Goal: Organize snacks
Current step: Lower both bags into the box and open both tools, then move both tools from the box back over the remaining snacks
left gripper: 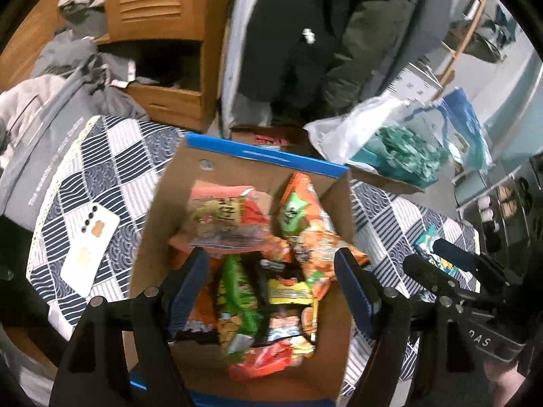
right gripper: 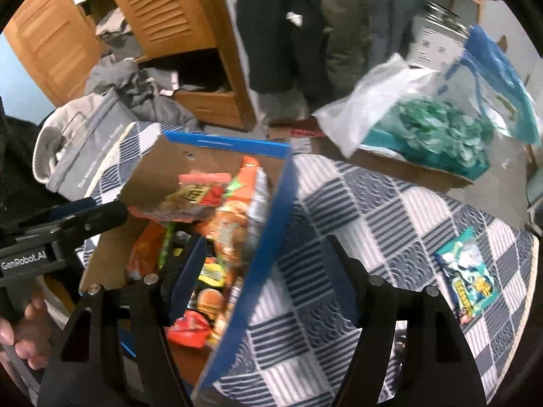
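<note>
The cardboard box (left gripper: 258, 169) with its blue-edged flaps stands open on the table (right gripper: 373, 203), which wears a blue-and-white patchwork cloth. Inside it lie heaped snack packets (left gripper: 271, 271) in orange, green, red and yellow, some leaning against the far wall, the rest piled on the bottom. One more packet, a teal snack bag (right gripper: 466, 274), lies flat on the cloth well apart from the box, off toward the table's right edge.

The left gripper (left gripper: 271, 264) hangs right above the box, pointing steeply down, its jaws spread wide with nothing between them; the packets sit below the fingertips, untouched. The right gripper (right gripper: 268, 257) hovers over the box's right wall, jaws apart and empty, one finger over the packets and the other over the bare cloth; the teal snack bag lies just beyond that outer finger.

A white phone (left gripper: 90, 249) rests on the cloth left of the box. Beyond the table a second carton holds a white plastic bag (right gripper: 380, 101) and crumpled teal stuff. Grey clothing (left gripper: 61, 95) is bundled at the far left before a wooden louvred cabinet (left gripper: 159, 17), and dark coats hang behind.
</note>
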`<state>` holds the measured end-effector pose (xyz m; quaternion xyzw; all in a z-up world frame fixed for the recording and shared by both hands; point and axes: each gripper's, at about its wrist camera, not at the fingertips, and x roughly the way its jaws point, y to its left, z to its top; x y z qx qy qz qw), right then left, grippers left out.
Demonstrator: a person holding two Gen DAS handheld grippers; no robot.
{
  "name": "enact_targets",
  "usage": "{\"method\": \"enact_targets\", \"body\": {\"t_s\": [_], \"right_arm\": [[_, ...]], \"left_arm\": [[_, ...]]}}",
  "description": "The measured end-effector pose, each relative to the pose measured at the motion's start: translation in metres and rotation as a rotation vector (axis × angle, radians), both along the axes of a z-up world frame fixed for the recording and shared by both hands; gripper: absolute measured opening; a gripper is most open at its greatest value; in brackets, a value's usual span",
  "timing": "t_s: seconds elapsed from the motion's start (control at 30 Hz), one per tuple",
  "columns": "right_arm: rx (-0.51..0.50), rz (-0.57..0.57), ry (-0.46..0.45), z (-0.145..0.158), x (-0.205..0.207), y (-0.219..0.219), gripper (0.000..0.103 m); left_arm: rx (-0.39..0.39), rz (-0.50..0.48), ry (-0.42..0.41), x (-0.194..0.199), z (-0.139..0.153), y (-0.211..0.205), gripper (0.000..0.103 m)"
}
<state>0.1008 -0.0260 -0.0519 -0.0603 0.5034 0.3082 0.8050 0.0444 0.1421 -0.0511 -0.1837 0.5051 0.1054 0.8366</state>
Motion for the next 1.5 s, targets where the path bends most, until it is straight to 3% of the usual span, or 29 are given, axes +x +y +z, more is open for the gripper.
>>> {"method": "enact_targets", "body": {"t_s": [0.6, 1.0, 1.33, 1.5], "right_arm": [[-0.05, -0.178, -0.005, -0.013, 0.022, -0.13, 0.073], [-0.078, -0.239, -0.007, -0.016, 0.027, -0.195, 0.077], [-0.245, -0.158, 0.051, -0.057, 0.06, -0.227, 0.078], [-0.251, -0.105, 0.101, -0.082, 0.081, -0.234, 0.078]], "left_arm": [[0.031, -0.196, 0.041, 0.051, -0.004, -0.116, 0.078], [0.043, -0.298, 0.069, 0.073, -0.014, -0.183, 0.078], [0.079, -0.399, 0.151, 0.105, -0.053, -0.23, 0.078], [0.086, -0.45, 0.168, 0.121, -0.07, -0.244, 0.078]]}}
